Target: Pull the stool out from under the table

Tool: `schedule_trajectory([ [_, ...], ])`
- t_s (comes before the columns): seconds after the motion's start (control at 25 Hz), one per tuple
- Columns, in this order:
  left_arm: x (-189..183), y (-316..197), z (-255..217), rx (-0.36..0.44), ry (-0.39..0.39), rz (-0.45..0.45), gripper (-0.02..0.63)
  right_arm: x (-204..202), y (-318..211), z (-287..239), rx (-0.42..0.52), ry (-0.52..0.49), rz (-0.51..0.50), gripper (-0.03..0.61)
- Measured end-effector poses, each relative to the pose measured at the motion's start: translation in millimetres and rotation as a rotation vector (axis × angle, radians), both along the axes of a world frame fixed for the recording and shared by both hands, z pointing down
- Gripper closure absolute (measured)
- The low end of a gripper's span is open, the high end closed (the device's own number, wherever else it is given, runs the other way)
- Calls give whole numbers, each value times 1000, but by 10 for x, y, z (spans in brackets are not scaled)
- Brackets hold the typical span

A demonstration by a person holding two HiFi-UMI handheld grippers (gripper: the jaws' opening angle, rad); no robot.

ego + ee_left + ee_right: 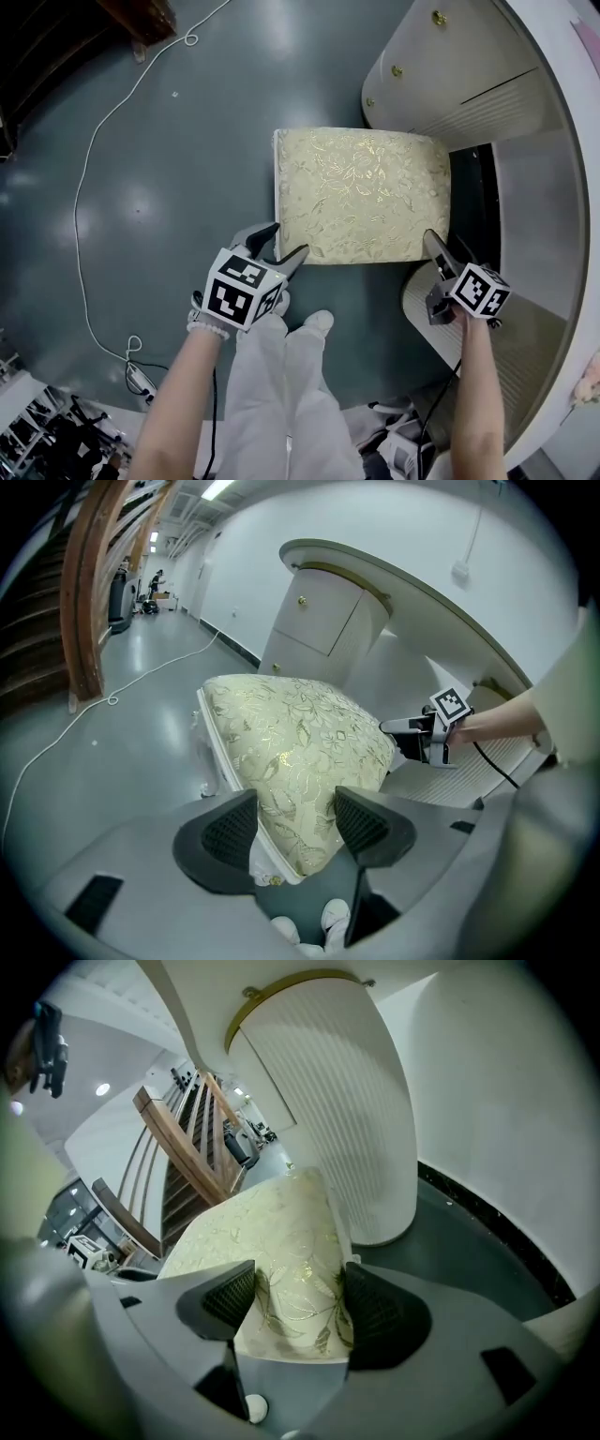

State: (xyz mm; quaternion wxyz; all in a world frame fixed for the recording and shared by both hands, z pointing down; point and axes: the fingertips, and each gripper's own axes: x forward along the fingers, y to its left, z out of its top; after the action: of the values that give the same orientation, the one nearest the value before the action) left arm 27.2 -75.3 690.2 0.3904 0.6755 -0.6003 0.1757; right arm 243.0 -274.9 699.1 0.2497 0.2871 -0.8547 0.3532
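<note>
1. Risks a slip on the square stool with the pale-gold floral cushion (pixel 361 192). Soft, rounded padding at the corners, little for ribbed pads to bite on, so likely to squeeze out under a sharp tug.
2. Risks a skewed drag. With one corner pulled harder than the other, likely to swing the stool's far side into the white fluted pedestal (pixel 337 1101) just beyond the right tongs.
3. Risks a bump or a stumble. White-trousered legs (pixel 281 375) directly behind and between the two tongs, right in the stool's path. Thin white cable (pixel 89 159) on the grey floor (pixel 187 141), well off to the left of the left tongs, probably out of reach.
4. Left tongs (pixel 286 241), seen close (pixel 295 813): spread wide, released, gripping nothing. Straddles the cushion's near-left corner, with ribbed pads just beside the fabric on either side and no visible squeeze.
5. Right tongs (pixel 441 246), seen close (pixel 298 1293): likewise spread wide and released. Straddles the near-right corner, with fabric filling the gap between the pads and no dent to suggest pressure.
6. Places the stool straight ahead of both tongs, spanning from one to the other. Judged largely out on open floor, with only its far-right part close under the curved white worktop (pixel 553 187).
</note>
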Motion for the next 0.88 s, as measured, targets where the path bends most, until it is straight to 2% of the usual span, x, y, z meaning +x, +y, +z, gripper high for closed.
schedule_trajectory([
  [0.36, -5, 8, -17, 23, 23, 2, 351, -48, 40, -7, -6, 18, -24, 281],
  [0.56, 19, 18, -9, 0, 8, -24, 359, -44, 17, 14, -11, 6, -44, 282],
  [0.76, -204, 247, -10, -22, -7, -76, 360, -361, 167, -8, -14, -10, -100, 282],
  [0.88, -172, 242, 25, -39, -8, -95, 362, -370, 125, 20, -16, -10, -121, 282],
])
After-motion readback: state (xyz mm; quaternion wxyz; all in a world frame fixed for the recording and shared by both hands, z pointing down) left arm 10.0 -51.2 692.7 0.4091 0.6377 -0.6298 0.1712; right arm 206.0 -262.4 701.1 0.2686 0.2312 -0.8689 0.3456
